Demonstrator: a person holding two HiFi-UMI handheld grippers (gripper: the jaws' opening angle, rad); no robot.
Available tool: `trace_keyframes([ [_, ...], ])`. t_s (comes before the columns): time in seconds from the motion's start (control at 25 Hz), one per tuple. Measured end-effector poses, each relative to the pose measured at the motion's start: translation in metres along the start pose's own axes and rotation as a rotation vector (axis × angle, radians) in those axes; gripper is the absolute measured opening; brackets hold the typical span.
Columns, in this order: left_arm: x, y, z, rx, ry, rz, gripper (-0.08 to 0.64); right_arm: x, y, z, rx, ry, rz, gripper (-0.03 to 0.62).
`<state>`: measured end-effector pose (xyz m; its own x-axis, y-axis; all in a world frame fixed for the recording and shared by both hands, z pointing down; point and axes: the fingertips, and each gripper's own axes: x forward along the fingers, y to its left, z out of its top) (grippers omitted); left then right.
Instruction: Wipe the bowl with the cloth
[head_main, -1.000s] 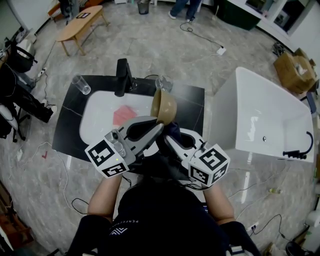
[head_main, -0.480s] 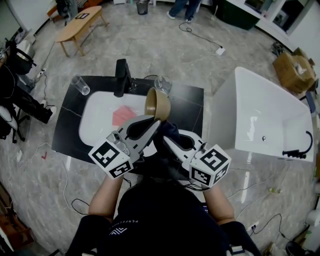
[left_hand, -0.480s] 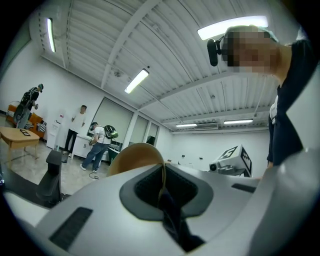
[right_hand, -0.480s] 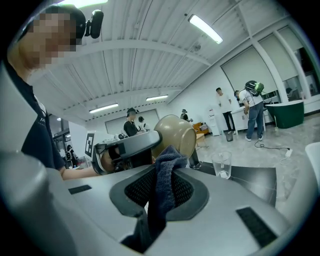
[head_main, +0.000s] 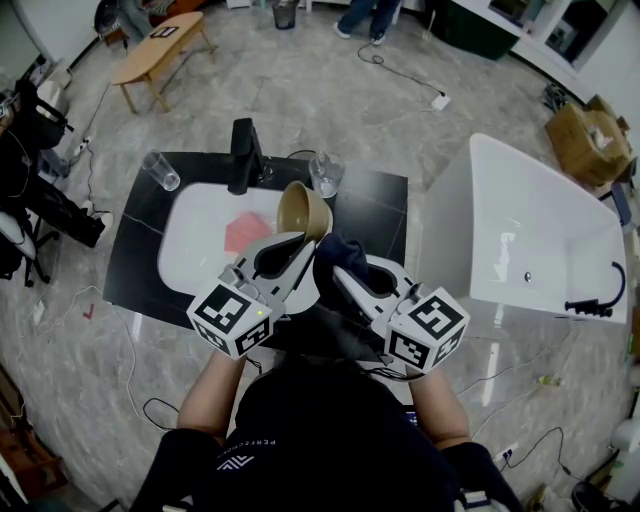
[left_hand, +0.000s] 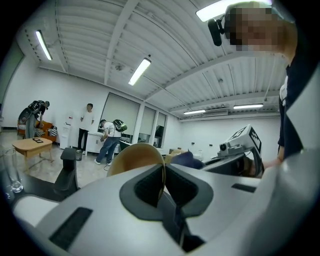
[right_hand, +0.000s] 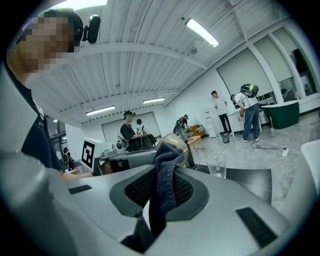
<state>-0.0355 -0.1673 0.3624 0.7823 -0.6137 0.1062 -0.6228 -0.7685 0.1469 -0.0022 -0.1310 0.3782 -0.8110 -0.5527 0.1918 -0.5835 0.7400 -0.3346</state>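
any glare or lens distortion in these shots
Head view: strong fisheye bends the floor, and there are pale reflections on the white bathtub. Left gripper view: dark rounded corners, and a ceiling lamp is blown out. Right gripper view: same dark corners, while the cloth stays sharp.

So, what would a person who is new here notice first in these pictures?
First comes the tan bowl, held tipped on its side over the white sink in the middle of the head view, with the left gripper shut on its rim. Just beside it, the right gripper grips a dark cloth close to the bowl. A big white tub stands at the right.
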Motion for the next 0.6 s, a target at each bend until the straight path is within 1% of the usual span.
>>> trace_keyframes([
  [0.36, -0.001, -0.001, -0.012, 0.008, 0.035, -0.007, 0.020, -0.003, -0.008, 0.006, 0.005, -0.025, -0.036, 0.064],
  [0.6, -0.002, -0.007, -0.024, 0.032, 0.071, -0.006, 0.020, -0.007, -0.014, 0.008, 0.013, -0.042, -0.061, 0.064],
])
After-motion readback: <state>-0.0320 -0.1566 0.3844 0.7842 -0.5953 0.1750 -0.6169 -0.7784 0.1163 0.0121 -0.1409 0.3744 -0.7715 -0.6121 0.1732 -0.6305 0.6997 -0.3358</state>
